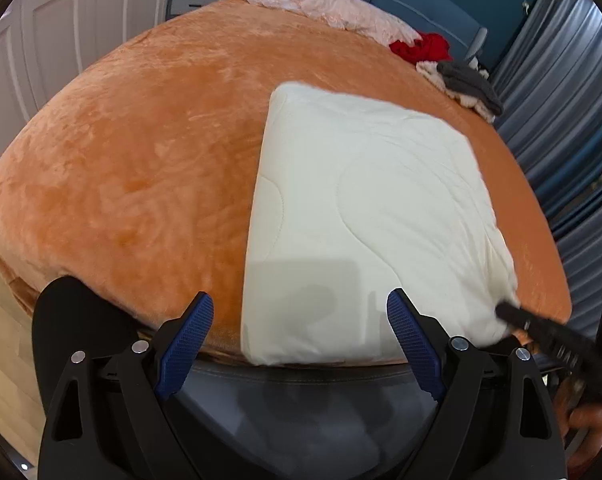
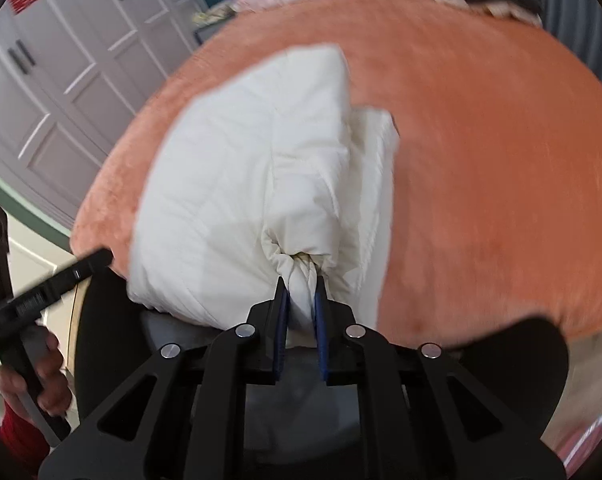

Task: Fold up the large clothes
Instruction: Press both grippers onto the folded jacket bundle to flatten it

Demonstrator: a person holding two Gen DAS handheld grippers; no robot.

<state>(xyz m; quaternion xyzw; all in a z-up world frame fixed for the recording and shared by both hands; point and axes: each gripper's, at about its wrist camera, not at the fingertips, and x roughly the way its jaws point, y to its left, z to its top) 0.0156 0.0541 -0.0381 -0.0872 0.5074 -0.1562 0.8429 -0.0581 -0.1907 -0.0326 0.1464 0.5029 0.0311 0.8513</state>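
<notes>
There is 1 big bed [image 1: 121,168] with a fuzzy orange cover, and 1 white quilted blanket [image 1: 365,208] lies folded on it, close to the near edge and a bit to the right side. The person holds 2 grippers, 1 in each hand. The left gripper [image 1: 301,340] hangs over the near edge of the bed with its 2 blue jaws wide apart, and nothing is between them; the near left corner of the blanket sits just past them. The right gripper [image 2: 302,304] has its 2 jaws clamped on a bunched corner of the blanket, and the cloth puffs up and wrinkles around the pinch. In the left wrist view that gripper shows as a dark blur at the right near corner of the blanket. In the right wrist view, 1 hand [image 2: 41,380] with a red sleeve holds the handle of the left gripper. At the far end of the bed there are more clothes: 1 pale pink crumpled thing [image 1: 317,4], 1 red thing [image 1: 421,50], 1 dark grey thing [image 1: 469,84], and 1 cream fluffy thing [image 1: 429,70] under the grey one. White wardrobe doors [image 2: 61,60] stand on the left, and grey-blue curtains [image 1: 561,120] hang on the right.
</notes>
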